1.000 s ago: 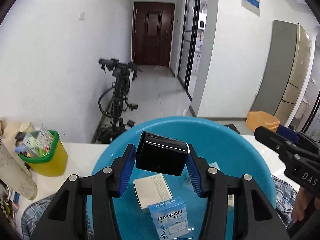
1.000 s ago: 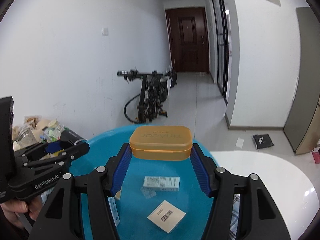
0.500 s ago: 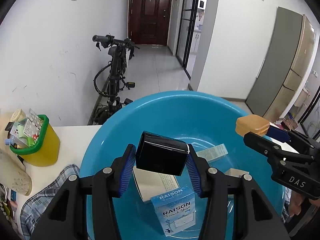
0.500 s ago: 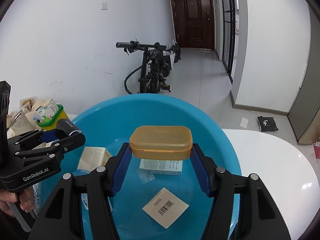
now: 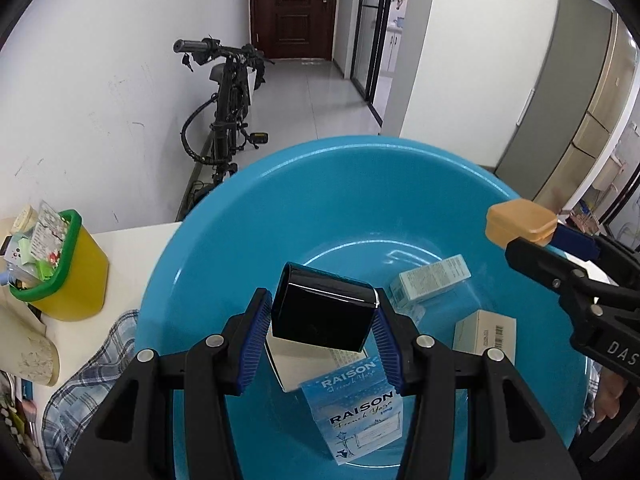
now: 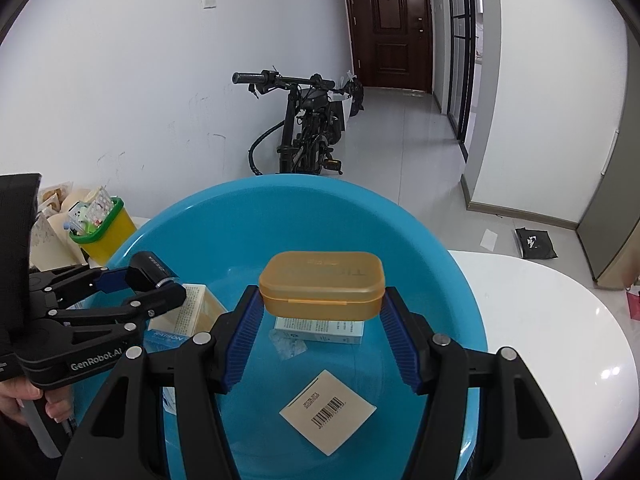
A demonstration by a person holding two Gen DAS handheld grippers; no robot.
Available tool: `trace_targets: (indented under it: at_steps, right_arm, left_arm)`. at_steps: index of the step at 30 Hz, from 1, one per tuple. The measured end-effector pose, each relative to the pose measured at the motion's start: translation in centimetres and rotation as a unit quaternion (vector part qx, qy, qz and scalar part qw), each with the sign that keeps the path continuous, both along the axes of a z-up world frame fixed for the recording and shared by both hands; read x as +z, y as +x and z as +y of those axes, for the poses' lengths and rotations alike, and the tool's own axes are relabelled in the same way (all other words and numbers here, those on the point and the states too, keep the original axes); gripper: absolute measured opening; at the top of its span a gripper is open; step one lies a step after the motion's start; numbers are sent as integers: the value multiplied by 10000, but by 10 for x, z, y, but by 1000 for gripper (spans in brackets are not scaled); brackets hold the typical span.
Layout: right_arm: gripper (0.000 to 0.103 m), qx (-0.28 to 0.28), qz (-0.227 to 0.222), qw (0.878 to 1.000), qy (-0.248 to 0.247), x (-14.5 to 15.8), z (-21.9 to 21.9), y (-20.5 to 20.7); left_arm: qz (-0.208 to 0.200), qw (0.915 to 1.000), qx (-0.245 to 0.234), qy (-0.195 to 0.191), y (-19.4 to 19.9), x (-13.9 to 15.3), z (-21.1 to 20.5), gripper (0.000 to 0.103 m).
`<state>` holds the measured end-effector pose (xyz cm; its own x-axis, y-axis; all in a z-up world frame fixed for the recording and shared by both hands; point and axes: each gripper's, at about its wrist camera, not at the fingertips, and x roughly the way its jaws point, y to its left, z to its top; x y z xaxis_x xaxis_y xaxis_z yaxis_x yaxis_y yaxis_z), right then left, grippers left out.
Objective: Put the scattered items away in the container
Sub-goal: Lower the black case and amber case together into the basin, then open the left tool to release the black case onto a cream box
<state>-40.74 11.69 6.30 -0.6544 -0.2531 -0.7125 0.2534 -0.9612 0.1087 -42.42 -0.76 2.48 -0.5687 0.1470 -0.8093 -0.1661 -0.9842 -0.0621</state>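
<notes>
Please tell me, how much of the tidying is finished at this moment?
Done: several small boxes already lie in the blue basin. In hand: the left gripper holds a black box and the right gripper holds an orange case, both above the basin. Left: release both. No other scattered items show on the visible table.

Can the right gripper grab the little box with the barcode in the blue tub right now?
Probably not yet. The right gripper is already shut on the orange case, so its jaws are full. The barcode box lies uncovered on the floor of the blue tub, just below, so it looks easy once the case is dropped.
</notes>
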Motion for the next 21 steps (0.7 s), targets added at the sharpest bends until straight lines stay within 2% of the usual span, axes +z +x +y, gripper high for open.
trace_targets:
  at_steps: [6,9,15,20,21]
  right_arm:
    - [59,1,4,10000,0,0,0,0]
    - [59,0,6,10000,0,0,-1,0]
    - [59,-2,-15,10000,11,0,-1,0]
    - [59,24,-57,10000,45,-1,-2,-1]
    - [59,32,-67,10000,53,-2,-2,-2]
  left_arm:
    - [-475,9988,33,-115,-7,-16,1,52]
    - [-570,9983,24,-113,-9,-21,1,52]
    - [-550,9984,1,-89,-8,-21,1,52]
    - [-352,9993,29,-97,-6,-11,0,53]
    - [-316,9994,39,-98,-5,-9,-1,61]
